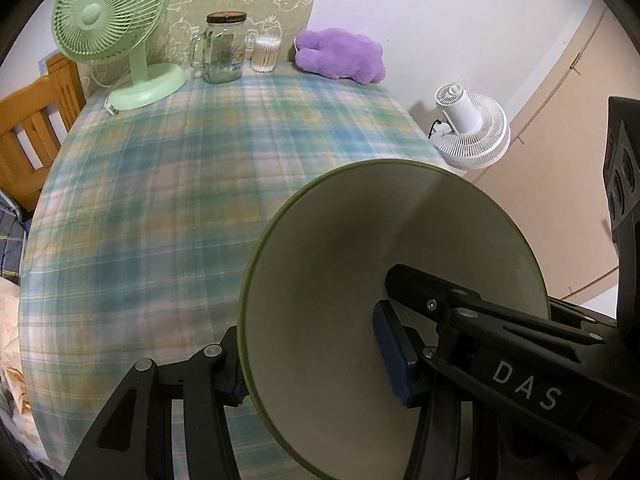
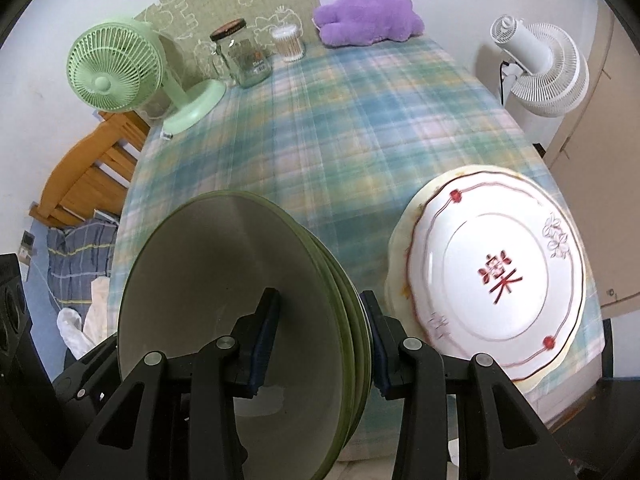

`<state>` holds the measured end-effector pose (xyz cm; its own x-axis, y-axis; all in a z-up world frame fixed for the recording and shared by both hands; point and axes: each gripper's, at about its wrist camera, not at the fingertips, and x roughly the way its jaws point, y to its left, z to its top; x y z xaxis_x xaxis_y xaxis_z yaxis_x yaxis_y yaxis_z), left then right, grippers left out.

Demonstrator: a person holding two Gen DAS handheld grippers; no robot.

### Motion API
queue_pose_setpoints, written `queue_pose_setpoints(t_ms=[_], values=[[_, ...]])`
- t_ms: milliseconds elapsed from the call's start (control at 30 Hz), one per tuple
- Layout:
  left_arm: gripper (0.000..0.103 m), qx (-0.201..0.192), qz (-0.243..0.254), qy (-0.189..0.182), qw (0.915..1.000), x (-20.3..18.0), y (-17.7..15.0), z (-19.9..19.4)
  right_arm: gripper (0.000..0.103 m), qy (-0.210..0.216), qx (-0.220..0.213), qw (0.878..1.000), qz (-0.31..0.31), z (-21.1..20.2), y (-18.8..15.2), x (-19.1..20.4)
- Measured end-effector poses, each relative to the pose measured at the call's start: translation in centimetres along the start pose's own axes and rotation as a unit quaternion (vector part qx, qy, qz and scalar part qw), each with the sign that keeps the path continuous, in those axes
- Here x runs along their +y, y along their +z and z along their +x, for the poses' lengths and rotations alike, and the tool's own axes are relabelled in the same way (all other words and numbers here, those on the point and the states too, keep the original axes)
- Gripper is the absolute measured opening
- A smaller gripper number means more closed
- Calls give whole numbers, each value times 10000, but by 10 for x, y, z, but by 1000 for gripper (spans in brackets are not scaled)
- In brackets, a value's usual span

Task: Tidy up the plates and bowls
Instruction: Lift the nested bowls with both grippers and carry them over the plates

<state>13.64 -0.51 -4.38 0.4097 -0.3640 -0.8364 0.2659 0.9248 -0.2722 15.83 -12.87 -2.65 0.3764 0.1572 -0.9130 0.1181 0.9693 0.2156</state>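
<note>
The right gripper (image 2: 320,344) is clamped on the rims of a nested stack of green bowls (image 2: 240,300), the left gripper (image 1: 312,356) grips a bowl rim too, and stacked plates (image 2: 492,272) lie just right, so sorting seems nearly finished.

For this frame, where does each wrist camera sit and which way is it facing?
Left wrist: behind the left gripper, looking across the plaid table toward the wall; its fingers pinch the wall of a single green-rimmed bowl.
Right wrist: behind the right gripper, facing the same way; its fingers clamp a stack of green bowls, with a decorated plate lying on the table to their right.
Shared: green fan, glass jar, purple plush, white fan.
</note>
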Motion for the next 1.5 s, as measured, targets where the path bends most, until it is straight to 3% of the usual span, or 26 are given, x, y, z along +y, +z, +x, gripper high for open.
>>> queue_pose_setpoints(t_ms=[967,1367,1500], values=[[52,45,-512,147,9986,-130,28,59,43,90,196,9989,-412,-18,47,-140],[51,347,-895,283,9950,-146,23,93,43,93,581,9967,-564,8,54,-175],[50,288,-872,411,9949,-150,24,94,43,161,583,9964,-591,12,55,-177]])
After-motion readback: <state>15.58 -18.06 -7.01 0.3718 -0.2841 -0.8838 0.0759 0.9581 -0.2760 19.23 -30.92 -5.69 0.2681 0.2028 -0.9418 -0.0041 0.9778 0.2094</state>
